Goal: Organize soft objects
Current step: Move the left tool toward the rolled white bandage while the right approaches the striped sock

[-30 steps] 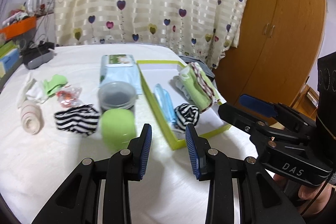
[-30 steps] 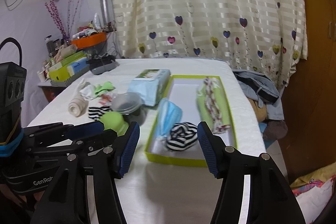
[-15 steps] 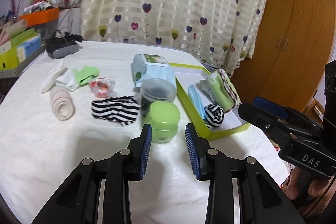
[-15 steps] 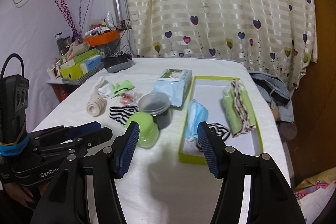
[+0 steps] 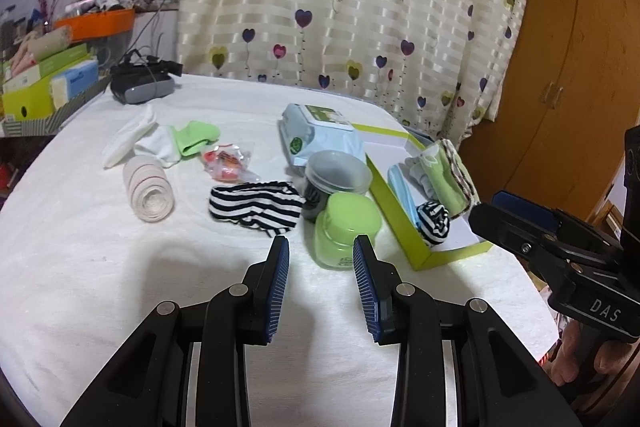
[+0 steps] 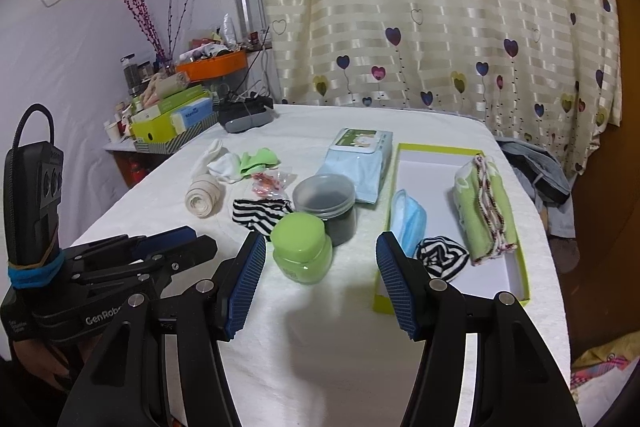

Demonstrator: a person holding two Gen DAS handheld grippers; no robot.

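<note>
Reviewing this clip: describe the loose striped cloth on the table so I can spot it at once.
On the white table, look left of the green-rimmed box, past the two jars. The striped cloth lies flat there, beside the rolled bandage. Its rolled-up striped twin sits inside the box.

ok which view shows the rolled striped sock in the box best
The right wrist view: the rolled sock lies open to the camera inside the box, with only its left edge behind a gripper finger. In the left wrist view the sock sits farther off and the box's near wall hides its lower part.
</note>
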